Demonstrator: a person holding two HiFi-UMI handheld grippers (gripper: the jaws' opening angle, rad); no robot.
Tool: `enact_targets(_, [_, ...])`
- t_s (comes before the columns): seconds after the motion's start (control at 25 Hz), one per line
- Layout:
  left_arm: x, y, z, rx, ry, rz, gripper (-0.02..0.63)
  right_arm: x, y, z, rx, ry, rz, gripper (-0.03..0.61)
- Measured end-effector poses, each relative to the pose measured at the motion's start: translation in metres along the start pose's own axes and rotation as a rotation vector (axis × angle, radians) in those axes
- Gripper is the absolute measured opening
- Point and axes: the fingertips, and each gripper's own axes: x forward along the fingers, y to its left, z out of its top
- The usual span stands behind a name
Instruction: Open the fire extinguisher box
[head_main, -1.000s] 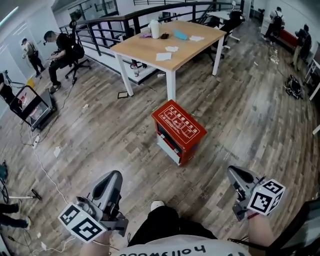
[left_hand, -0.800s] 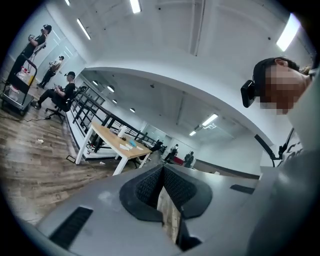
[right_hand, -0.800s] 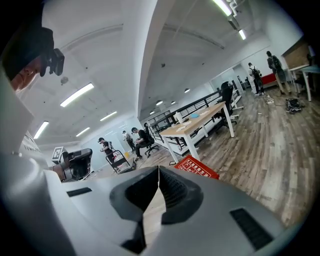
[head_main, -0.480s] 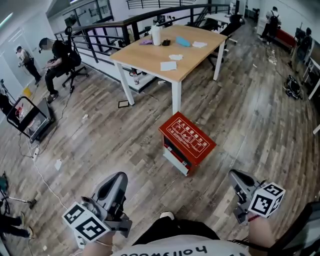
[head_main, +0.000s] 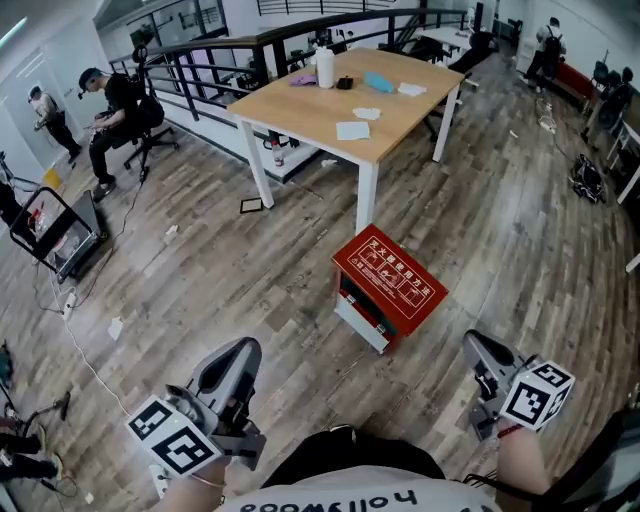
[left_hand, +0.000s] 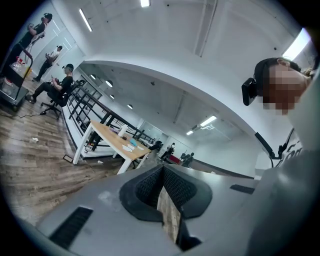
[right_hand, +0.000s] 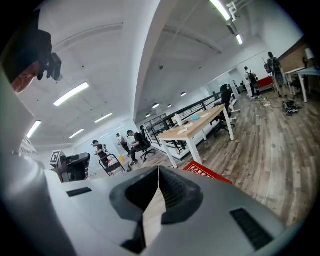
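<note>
The red fire extinguisher box (head_main: 388, 286) stands on the wooden floor in front of me, lid down, white print on top. Its top corner shows in the right gripper view as a red fire extinguisher box (right_hand: 207, 174) just past the jaws. My left gripper (head_main: 238, 352) hangs low at the left, well short of the box, its jaws shut with nothing between them; in its own view the left gripper (left_hand: 162, 171) points up across the room. My right gripper (head_main: 478, 348) is at the lower right, to the right of the box, also shut and empty, as the right gripper (right_hand: 159, 172) shows.
A wooden table (head_main: 345, 100) with a white bottle and papers stands behind the box. A black railing (head_main: 230, 55) runs behind it. A seated person (head_main: 115, 110) and a cart (head_main: 55, 235) are at the left; a cable (head_main: 90, 350) trails across the floor.
The box has come closer and shifted right and down in the head view as I walk toward it. Both grippers keep their place and stay shut.
</note>
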Motion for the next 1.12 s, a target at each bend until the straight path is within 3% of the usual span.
enact_targets(0.48, [0.018,0.027,-0.016,-0.059,0.033,0.009,0.006,0.019,-0.007,-0.005,-0.012,0.061,-0.024,0.011])
enact_targets(1.12, [0.107,0.057,-0.003,-0.091,0.017,0.085,0.006,0.089,-0.076,0.035,-0.012,0.153,0.04,0.011])
